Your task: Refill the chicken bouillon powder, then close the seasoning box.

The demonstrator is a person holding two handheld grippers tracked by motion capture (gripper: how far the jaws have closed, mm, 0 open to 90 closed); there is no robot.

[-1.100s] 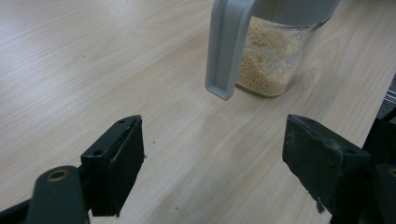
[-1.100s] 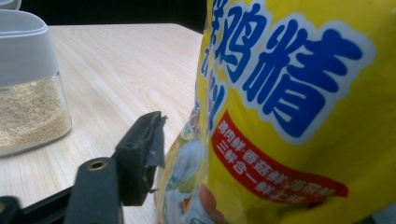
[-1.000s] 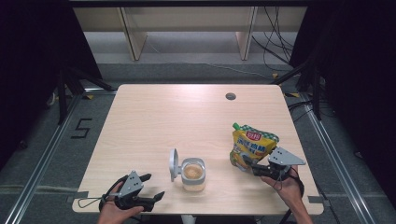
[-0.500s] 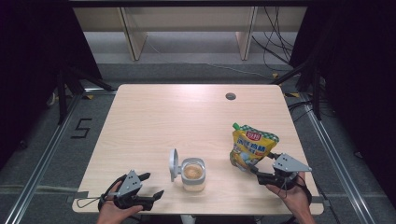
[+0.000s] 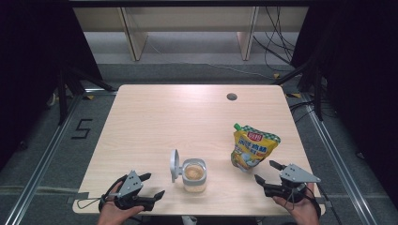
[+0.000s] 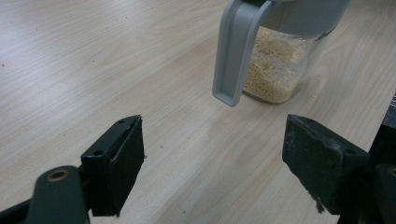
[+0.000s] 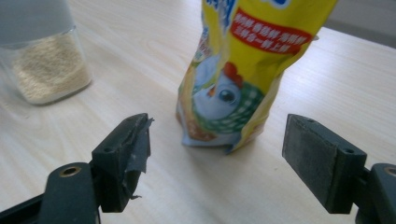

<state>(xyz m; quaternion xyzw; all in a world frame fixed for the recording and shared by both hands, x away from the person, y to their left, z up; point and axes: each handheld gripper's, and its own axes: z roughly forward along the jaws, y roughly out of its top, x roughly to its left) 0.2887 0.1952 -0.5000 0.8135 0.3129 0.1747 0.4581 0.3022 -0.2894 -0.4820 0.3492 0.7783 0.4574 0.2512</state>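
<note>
A white "5" [image 5: 83, 128] is marked on the floor, well off to the left of the left tongs [image 5: 149, 185]. Print on the yellow pouch [image 5: 253, 146] ahead of the right tongs [image 5: 266, 171] is too blurred to read.

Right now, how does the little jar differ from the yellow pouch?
The jar is clear and rigid, showing pale grains inside; the pouch is soft, yellow and printed with a chicken. The jar's grey lid stands flipped open; the pouch looks closed. Both stand upright on the table, untouched by either gripper.
</note>
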